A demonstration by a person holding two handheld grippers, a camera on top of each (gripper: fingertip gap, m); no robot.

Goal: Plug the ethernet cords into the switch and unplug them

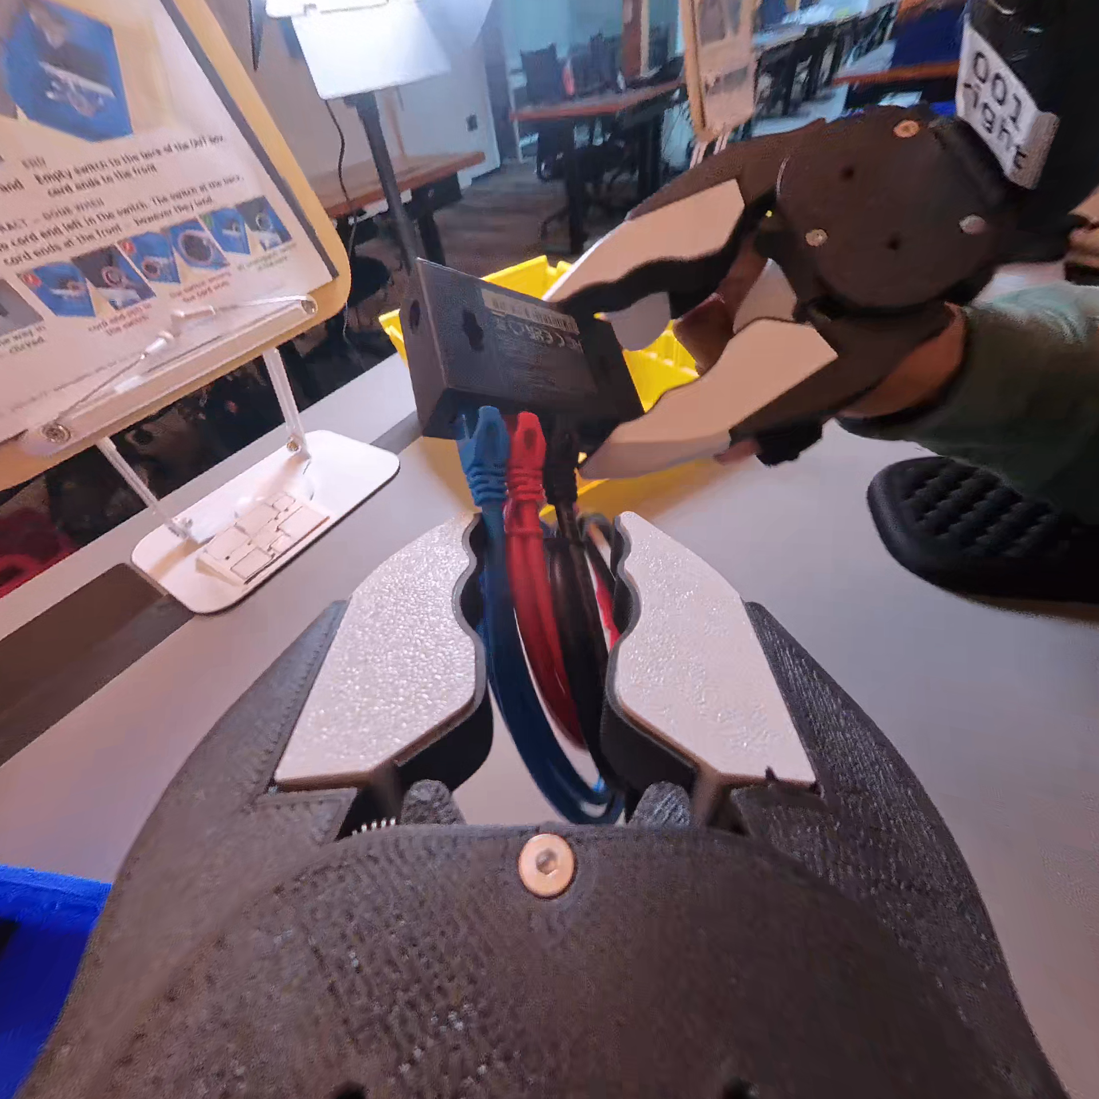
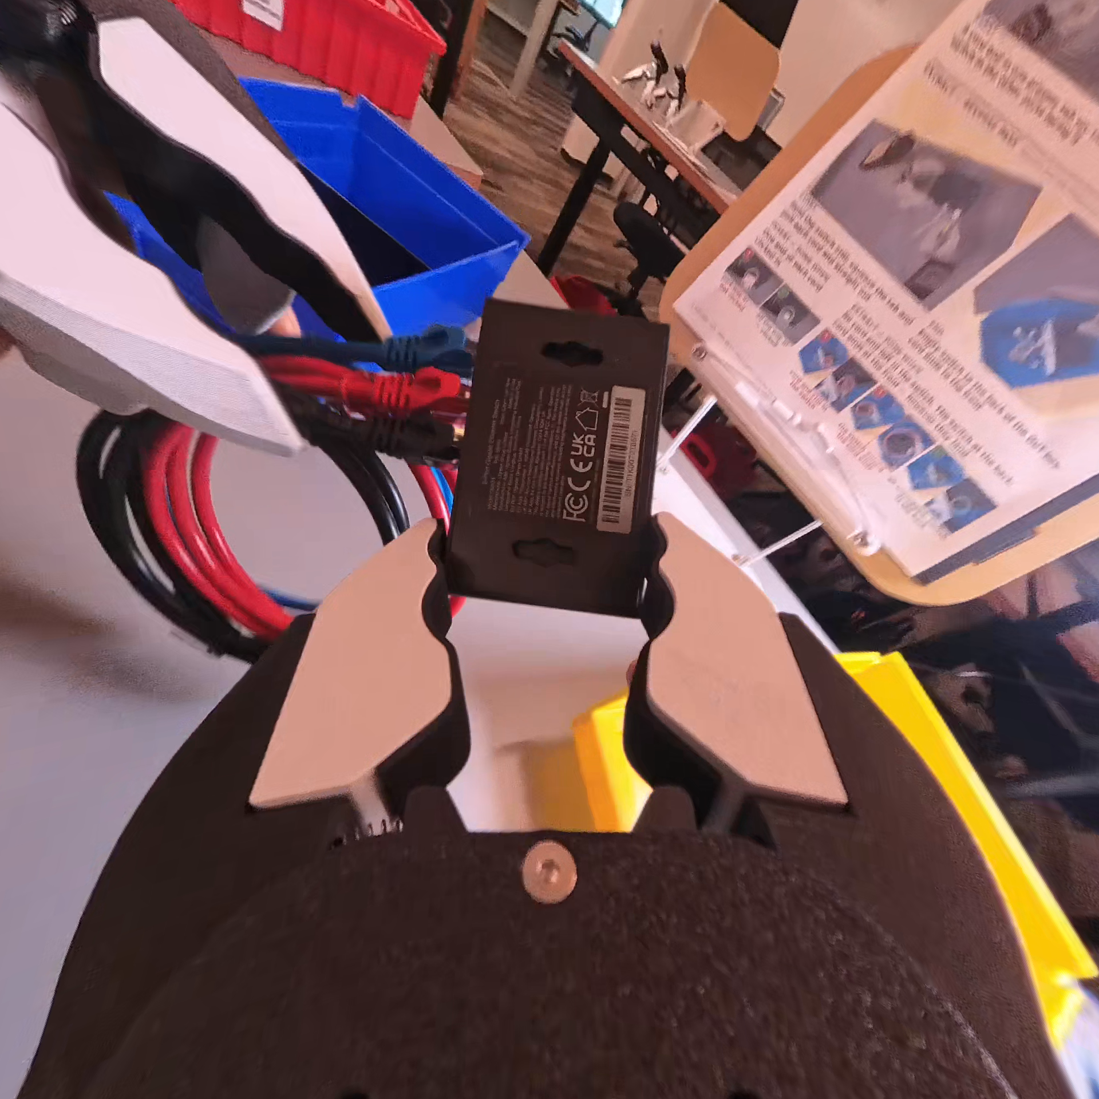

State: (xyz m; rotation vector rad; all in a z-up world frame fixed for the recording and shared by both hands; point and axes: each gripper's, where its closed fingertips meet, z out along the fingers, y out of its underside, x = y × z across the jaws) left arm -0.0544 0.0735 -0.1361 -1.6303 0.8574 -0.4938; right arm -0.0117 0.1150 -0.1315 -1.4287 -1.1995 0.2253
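Note:
A small black switch [image 1: 511,351] hangs in the air above the table, its underside toward both cameras; it also shows in the right wrist view [image 2: 553,452]. My right gripper [image 2: 544,565] is shut on its near end and shows farther off in the left wrist view [image 1: 594,386]. A blue cord [image 1: 487,470], a red cord [image 1: 526,470] and a black cord [image 1: 562,476] are plugged into the switch side by side. My left gripper [image 1: 547,535] is shut on the bundle of these cords just below the plugs. The cords' coiled loops [image 2: 178,511] hang below.
A yellow bin [image 1: 660,357] sits behind the switch and shows at the right of the right wrist view [image 2: 928,773]. A blue bin [image 2: 410,226] and a red bin [image 2: 333,41] stand beyond. An instruction sheet on a stand [image 1: 148,196] is at the left on the grey table [image 1: 832,684].

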